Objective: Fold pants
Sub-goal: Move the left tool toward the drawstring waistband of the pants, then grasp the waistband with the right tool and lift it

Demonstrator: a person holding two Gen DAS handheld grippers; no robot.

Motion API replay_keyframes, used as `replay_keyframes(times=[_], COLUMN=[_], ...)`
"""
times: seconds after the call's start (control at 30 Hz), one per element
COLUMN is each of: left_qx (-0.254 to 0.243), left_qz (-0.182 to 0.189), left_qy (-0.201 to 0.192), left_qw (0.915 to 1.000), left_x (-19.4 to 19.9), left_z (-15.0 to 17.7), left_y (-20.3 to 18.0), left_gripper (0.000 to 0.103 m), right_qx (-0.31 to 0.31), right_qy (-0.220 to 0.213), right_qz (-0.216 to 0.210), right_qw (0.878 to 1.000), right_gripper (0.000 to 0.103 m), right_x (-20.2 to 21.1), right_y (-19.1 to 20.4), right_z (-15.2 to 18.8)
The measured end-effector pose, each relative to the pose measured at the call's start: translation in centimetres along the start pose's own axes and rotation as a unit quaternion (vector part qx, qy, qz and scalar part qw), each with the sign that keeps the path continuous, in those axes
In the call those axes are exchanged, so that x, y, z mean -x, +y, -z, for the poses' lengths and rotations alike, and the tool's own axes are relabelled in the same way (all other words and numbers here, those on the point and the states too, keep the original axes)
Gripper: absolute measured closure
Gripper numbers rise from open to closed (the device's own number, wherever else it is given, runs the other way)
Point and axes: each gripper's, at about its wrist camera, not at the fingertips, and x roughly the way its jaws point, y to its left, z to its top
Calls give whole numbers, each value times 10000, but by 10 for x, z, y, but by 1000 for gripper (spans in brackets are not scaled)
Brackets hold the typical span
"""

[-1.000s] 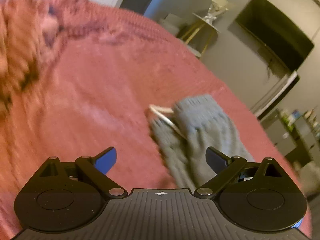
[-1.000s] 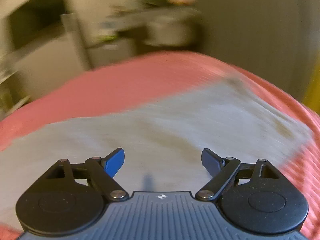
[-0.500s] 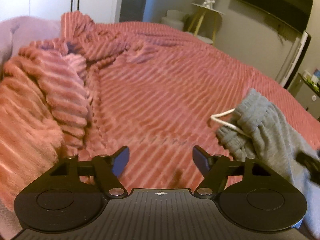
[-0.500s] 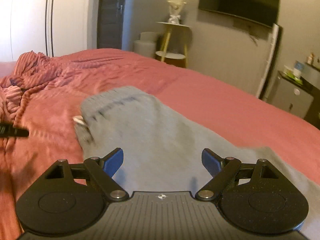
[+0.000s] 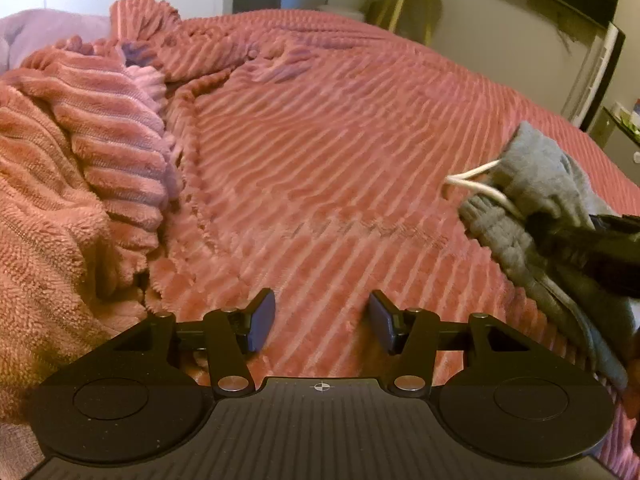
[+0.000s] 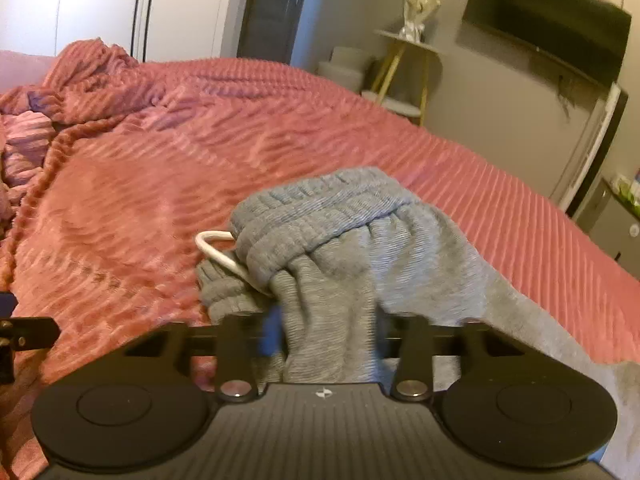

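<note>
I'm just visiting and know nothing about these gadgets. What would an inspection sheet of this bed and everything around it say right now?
Surface: bed under a pink ribbed blanket, bunched up at the left.
Job's things: grey pants, waistband end gathered, white drawstring hanging out.
Clutter: nothing seen.
Grippers: right gripper has just closed on a bunch of the pants; left gripper has been closing, nothing between its fingers, only blanket beyond.
Cables: nothing seen.
Surroundings: side table, wall-mounted dark screen, dark door.

You're facing a bed (image 5: 340, 152) under a ribbed pink blanket (image 5: 80, 160), with a dark wall-mounted screen (image 6: 548, 20) and a small round side table (image 6: 408, 40) beyond.
</note>
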Motion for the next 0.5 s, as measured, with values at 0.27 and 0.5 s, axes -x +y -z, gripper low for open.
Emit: replay_keyframes(times=[0.27,0.5], left_qx=[183,-472], left_qz=[547,1401], left_qy=[-23,-524], left_qw=[9983,9876], left_x=[5,3], left_z=[-12,-38], left_y=[-7,-64], left_gripper=[48,45], right_qx=[-1505,-2409], right_qy=[-411,-745], right_qz=[-464,-643], right_qw=[9867,9656], right_gripper=[91,92], right_x=[41,64], right_y=[-62,-114], right_z=[-15,-14])
